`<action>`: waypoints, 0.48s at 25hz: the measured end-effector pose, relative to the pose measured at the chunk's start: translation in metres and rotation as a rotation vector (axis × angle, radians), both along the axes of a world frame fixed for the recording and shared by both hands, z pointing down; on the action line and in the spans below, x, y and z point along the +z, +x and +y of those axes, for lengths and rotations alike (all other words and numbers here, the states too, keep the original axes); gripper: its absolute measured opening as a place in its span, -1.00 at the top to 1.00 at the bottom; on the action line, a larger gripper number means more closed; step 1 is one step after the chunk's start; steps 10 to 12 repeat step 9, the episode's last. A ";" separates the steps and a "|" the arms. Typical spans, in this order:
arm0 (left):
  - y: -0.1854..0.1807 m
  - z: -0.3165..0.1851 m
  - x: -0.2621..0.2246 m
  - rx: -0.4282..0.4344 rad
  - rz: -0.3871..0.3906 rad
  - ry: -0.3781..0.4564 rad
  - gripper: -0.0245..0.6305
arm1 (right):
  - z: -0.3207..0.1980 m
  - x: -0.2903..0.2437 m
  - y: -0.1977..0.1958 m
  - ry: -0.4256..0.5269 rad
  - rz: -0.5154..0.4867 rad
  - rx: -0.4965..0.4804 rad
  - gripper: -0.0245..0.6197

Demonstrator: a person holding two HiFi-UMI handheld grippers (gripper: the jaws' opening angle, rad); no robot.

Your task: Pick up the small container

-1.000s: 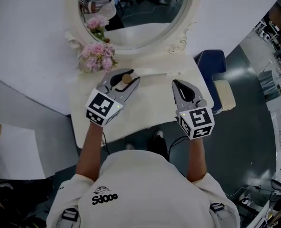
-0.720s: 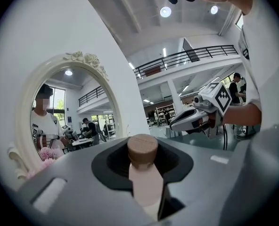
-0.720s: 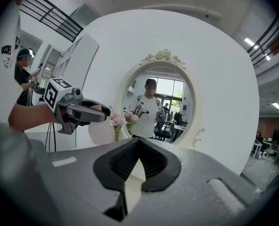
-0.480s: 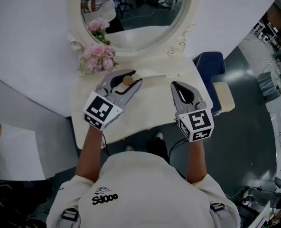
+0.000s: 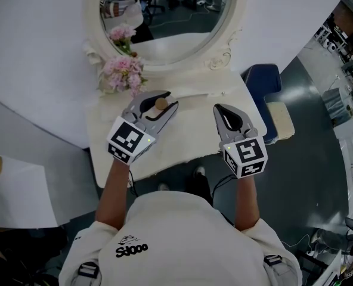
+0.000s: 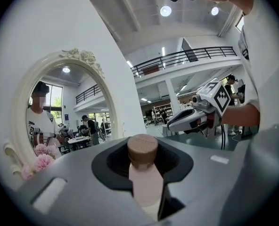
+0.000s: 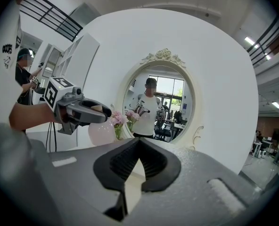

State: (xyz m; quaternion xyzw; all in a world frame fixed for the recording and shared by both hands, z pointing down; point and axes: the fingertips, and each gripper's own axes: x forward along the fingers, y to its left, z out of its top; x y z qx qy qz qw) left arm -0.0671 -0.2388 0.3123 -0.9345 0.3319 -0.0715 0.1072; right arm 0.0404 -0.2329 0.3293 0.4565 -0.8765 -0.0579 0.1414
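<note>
The small container point(image 6: 143, 173) is a pale pink bottle with a brown round cap point(image 5: 161, 104). My left gripper point(image 5: 165, 101) is shut on its neck and holds it above the white dressing table point(image 5: 191, 133), in front of the flowers. From the right gripper view the bottle's round pink body point(image 7: 101, 132) hangs below the left jaws. My right gripper point(image 5: 217, 108) hovers over the table's right part, shut, with nothing between its jaws. The two grippers stand side by side, well apart.
An oval mirror in an ornate white frame point(image 5: 233, 22) stands at the back of the table. A bunch of pink flowers point(image 5: 124, 72) sits at its lower left. A blue stool point(image 5: 263, 79) and a pale cushion point(image 5: 282, 119) are on the floor to the right.
Both grippers have drifted only slightly; the left one, still holding the bottle, sits a touch farther from me. The grip has not changed.
</note>
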 end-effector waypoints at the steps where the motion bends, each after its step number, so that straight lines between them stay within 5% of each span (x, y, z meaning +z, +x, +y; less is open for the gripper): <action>1: 0.000 0.000 0.001 -0.001 0.000 -0.003 0.52 | 0.000 0.001 0.000 -0.001 0.000 0.000 0.92; 12: 0.001 0.000 0.005 0.003 -0.014 -0.007 0.52 | 0.003 0.003 0.002 -0.008 0.004 0.003 0.92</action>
